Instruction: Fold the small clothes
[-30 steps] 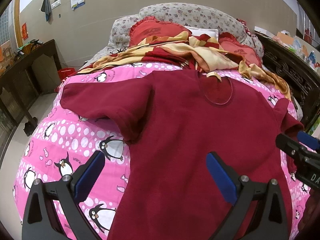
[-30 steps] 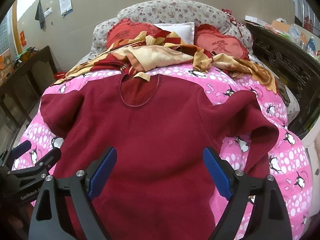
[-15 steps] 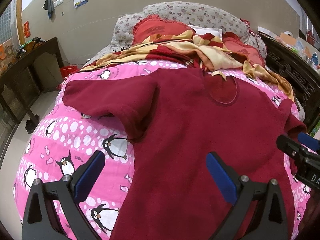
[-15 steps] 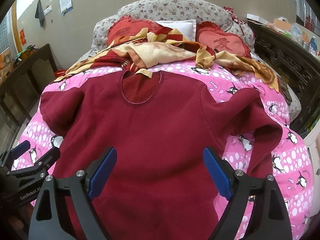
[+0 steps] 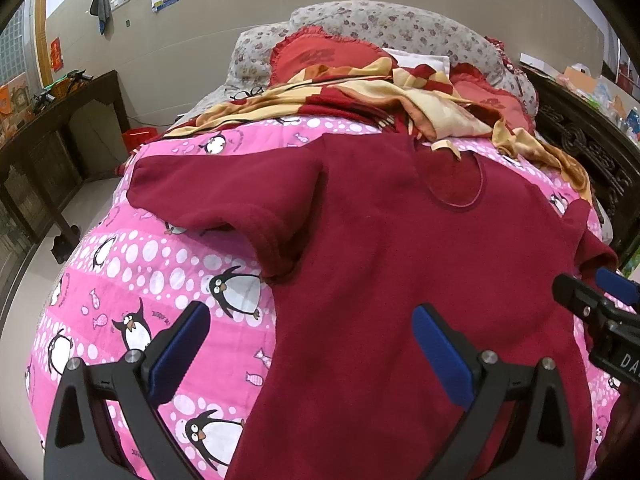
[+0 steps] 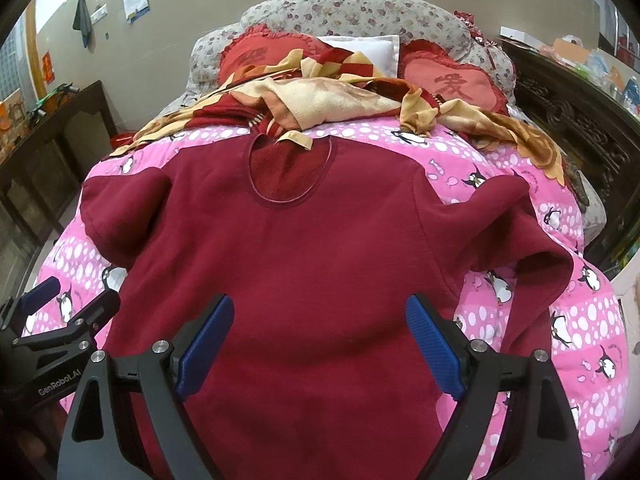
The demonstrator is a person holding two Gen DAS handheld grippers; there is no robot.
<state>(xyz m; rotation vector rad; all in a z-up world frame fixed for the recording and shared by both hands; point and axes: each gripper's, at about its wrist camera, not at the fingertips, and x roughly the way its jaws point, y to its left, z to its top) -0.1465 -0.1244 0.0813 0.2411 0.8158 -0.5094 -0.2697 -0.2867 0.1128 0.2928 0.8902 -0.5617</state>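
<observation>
Both tools (image 5: 310,350) (image 6: 320,344) have drifted leftward over the sweater (image 6: 320,260).

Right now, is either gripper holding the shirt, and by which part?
Nothing is held. Left gripper and right gripper are both open above the red shirt.

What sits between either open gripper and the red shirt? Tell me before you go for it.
Nothing visible does. The red shirt lies spread flat on the penguin quilt, bare cloth right ahead of the left gripper and the right gripper, jaws apart. The patterned blanket only touches the collar.
</observation>
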